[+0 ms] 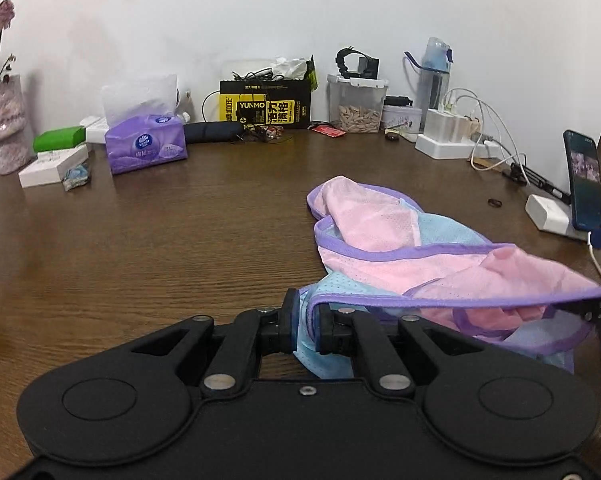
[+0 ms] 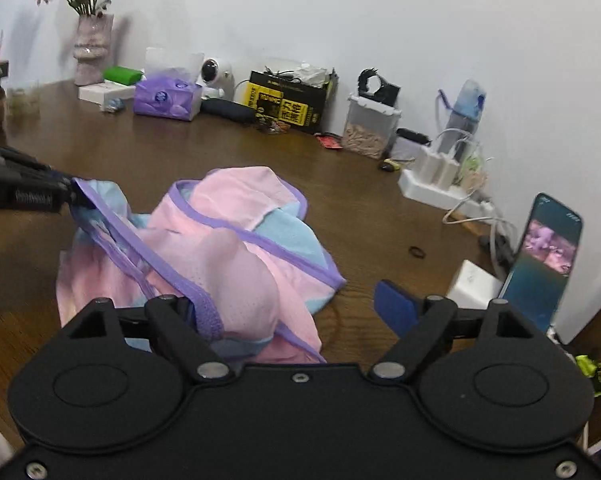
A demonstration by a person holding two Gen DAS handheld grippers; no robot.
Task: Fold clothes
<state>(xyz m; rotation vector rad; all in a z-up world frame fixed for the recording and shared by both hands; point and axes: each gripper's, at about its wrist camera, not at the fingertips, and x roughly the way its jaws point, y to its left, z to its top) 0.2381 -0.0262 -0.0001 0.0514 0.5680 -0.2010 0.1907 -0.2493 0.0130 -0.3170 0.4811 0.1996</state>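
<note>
A wood-grain tabletop (image 1: pixel 140 248) ran to a white wall (image 1: pixel 300 8), a garment (image 1: pixel 388 236) heaped at its middle.

Both grippers pointed down at a slant. The left gripper (image 1: pixel 306 322) had its fingers clamped on a blue, purple-bound edge of the thin, perforated pink-and-blue mesh. The right gripper (image 2: pixel 292 312) had its fingers spread wide, one blue pad (image 2: pixel 394 310) bare, the other hidden under cloth draped over it; no grip showed. The purple trim ran taut between the two.
</note>
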